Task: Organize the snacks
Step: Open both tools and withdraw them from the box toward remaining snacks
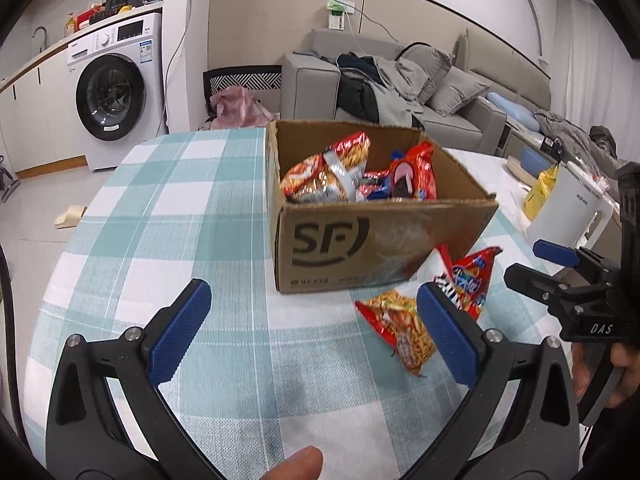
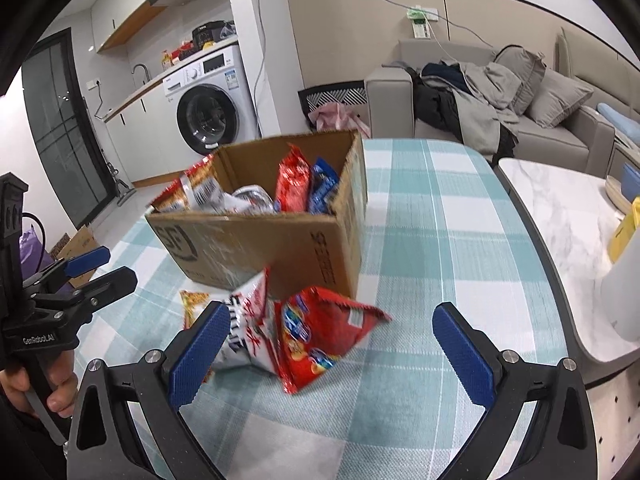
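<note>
An open cardboard box [image 1: 380, 240] [image 2: 280, 240] stands on the checked tablecloth with several red, orange and blue snack bags [image 1: 352, 176] [image 2: 294, 184] inside. In front of it lie three loose bags: an orange noodle bag [image 1: 400, 332] [image 2: 192, 304], a white bag [image 2: 248, 320] and a red bag [image 1: 474, 276] [image 2: 320, 332]. My left gripper [image 1: 316, 332] [image 2: 108, 268] is open above bare cloth, left of the noodle bag. My right gripper [image 2: 332, 354] [image 1: 520, 264] is open, with the red bag just beyond and between its fingers, untouched.
A white kettle [image 1: 568, 208] [image 2: 624, 292] and a yellow bag [image 1: 542, 188] stand on a marble side table [image 2: 560, 200] to the right. The tablecloth [image 1: 180, 208] left of the box is bare. A sofa and a washing machine are behind.
</note>
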